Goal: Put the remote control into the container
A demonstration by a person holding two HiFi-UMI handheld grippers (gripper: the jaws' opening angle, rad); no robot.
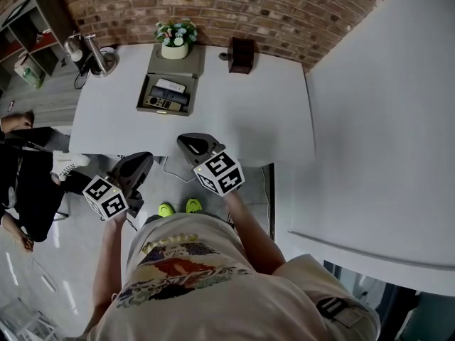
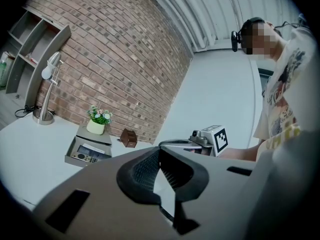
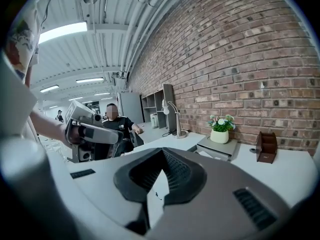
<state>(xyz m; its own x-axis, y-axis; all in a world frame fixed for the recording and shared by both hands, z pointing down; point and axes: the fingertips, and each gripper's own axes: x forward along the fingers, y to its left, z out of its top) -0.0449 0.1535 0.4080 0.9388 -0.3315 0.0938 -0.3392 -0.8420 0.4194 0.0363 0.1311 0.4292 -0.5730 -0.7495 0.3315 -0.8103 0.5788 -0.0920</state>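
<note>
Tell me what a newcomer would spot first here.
The left hand-held gripper and right hand-held gripper, each with a marker cube, are shut and empty at the near edge of the white table. Mid-table, an open grey container holds remote controls, with a flower pot just behind it by the brick wall.

a cream printed t-shirt [image 1: 206, 261], neon-green shoes [image 1: 179, 207], and the grey left claw [image 1: 144, 158] and right claw [image 1: 186, 142] bearing black-and-white marker cubes [image 1: 220, 172].

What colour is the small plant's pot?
The pot is cream-white; the right gripper view shows it best.
</note>
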